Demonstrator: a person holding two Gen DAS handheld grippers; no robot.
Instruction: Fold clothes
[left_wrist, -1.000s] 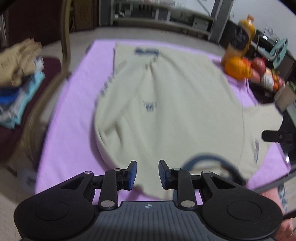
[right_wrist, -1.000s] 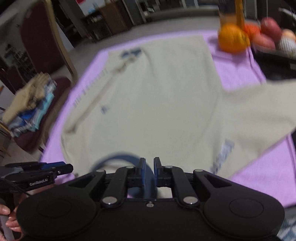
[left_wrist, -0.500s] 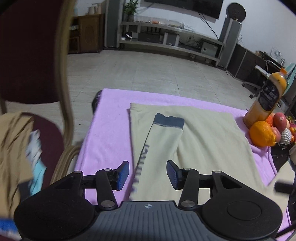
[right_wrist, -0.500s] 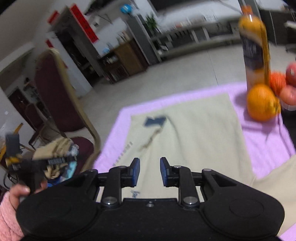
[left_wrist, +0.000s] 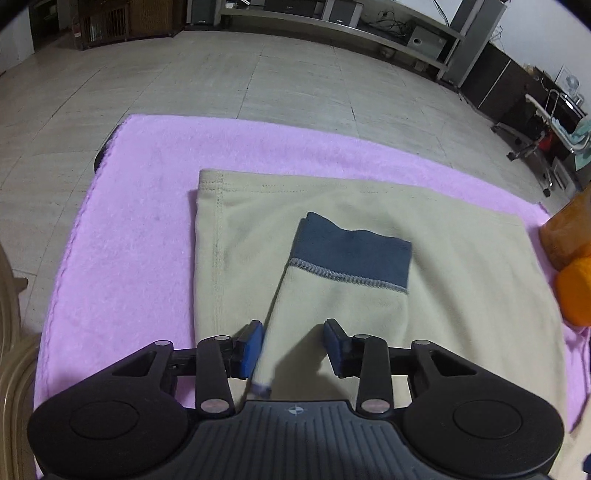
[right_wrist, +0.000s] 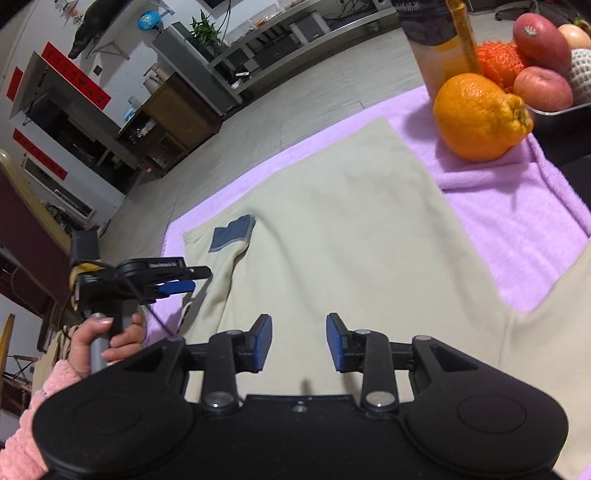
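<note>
A beige long-sleeved top (left_wrist: 461, 266) (right_wrist: 351, 240) lies flat on a pink blanket (left_wrist: 140, 236) (right_wrist: 517, 229). Its left sleeve is folded over the body, with the dark blue cuff (left_wrist: 351, 251) (right_wrist: 232, 236) near the hem. My left gripper (left_wrist: 293, 349) is open and empty, its fingers either side of the sleeve just short of the cuff; it also shows in the right wrist view (right_wrist: 177, 282). My right gripper (right_wrist: 299, 341) is open and empty, low over the middle of the top. The other sleeve runs off to the right (right_wrist: 554, 332).
A large orange (right_wrist: 480, 116), a juice bottle (right_wrist: 439, 48) and a tray of fruit (right_wrist: 543, 74) stand at the blanket's far right corner. A maroon chair (right_wrist: 22, 229) stands to the left. The blanket's far edge drops to tiled floor (left_wrist: 258, 81).
Both grippers moved forward from the collar end towards the hem. The right gripper went from shut to open and the left opened wider.
</note>
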